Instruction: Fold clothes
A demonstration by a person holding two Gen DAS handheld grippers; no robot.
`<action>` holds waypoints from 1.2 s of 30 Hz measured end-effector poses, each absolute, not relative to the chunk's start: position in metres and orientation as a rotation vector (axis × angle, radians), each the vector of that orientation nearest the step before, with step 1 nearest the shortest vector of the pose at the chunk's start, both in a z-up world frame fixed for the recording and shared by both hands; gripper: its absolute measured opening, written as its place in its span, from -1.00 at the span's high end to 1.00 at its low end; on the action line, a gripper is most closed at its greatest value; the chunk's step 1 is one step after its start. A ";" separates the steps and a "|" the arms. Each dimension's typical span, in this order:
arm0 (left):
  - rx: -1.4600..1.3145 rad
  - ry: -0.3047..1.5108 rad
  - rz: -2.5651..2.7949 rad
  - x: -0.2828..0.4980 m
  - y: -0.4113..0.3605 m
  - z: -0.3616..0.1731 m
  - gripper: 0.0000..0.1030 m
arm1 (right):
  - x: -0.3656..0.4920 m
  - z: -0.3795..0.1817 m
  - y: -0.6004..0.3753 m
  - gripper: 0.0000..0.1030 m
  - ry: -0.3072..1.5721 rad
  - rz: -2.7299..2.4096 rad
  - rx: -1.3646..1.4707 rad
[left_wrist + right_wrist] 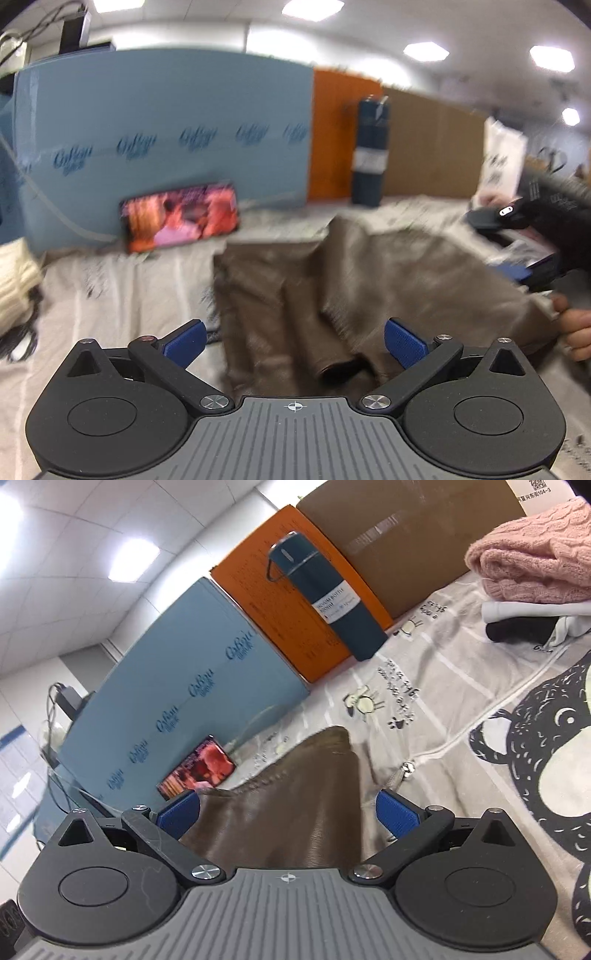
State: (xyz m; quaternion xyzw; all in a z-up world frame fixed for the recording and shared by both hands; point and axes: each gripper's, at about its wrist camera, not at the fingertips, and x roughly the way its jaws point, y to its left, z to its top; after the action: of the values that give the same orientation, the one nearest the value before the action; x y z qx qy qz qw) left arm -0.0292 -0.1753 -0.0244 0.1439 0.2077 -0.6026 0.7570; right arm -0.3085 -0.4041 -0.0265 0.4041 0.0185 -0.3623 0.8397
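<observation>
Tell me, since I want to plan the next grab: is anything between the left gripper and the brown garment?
Nothing visible is. The left gripper is open, and the brown garment lies directly ahead of its fingers on the printed sheet. The phone and dark bottle stand farther back, beyond the garment.

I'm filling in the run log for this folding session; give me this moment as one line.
garment: brown garment rumpled on printed sheet | left gripper: open, nothing gripped | right gripper: open, garment between fingers, not pinched
</observation>
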 end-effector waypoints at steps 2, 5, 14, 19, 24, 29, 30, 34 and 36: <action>0.302 0.502 -1.295 -0.020 -0.175 -0.027 -1.00 | -0.308 -0.028 -0.405 -0.99 0.040 -0.763 0.873; 0.216 0.585 -1.326 -0.003 -0.170 -0.027 -1.00 | -0.311 -0.031 -0.407 -0.99 0.037 -0.748 0.907; 0.065 0.790 -1.320 0.023 -0.170 -0.029 -1.00 | -0.304 -0.032 -0.408 -1.00 0.087 -0.703 0.912; -0.064 0.945 -1.390 0.040 -0.172 -0.029 -1.00 | -0.297 -0.032 -0.406 -1.00 0.143 -0.702 0.876; -0.258 1.152 -1.367 0.071 -0.169 -0.034 -1.00 | -0.300 -0.033 -0.408 -1.00 0.143 -0.684 0.892; -0.241 1.226 -1.426 0.066 -0.189 -0.035 -1.00 | -0.299 -0.032 -0.408 -1.00 0.149 -0.682 0.893; -0.219 1.232 -1.451 0.061 -0.195 -0.035 -1.00 | -0.299 -0.032 -0.408 -1.00 0.151 -0.682 0.892; -0.159 1.213 -1.577 0.042 -0.212 -0.038 -1.00 | -0.303 -0.033 -0.411 -1.00 0.149 -0.649 0.916; -0.158 1.192 -1.633 0.037 -0.211 -0.039 -1.00 | -0.308 -0.034 -0.414 -1.00 0.121 -0.592 0.960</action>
State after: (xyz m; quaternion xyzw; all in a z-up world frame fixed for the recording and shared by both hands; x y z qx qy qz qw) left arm 0.0373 -0.2107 -0.0394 -0.0660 0.4991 -0.6835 0.5286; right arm -0.3080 -0.4137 -0.0344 0.4547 0.0573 -0.2804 0.8434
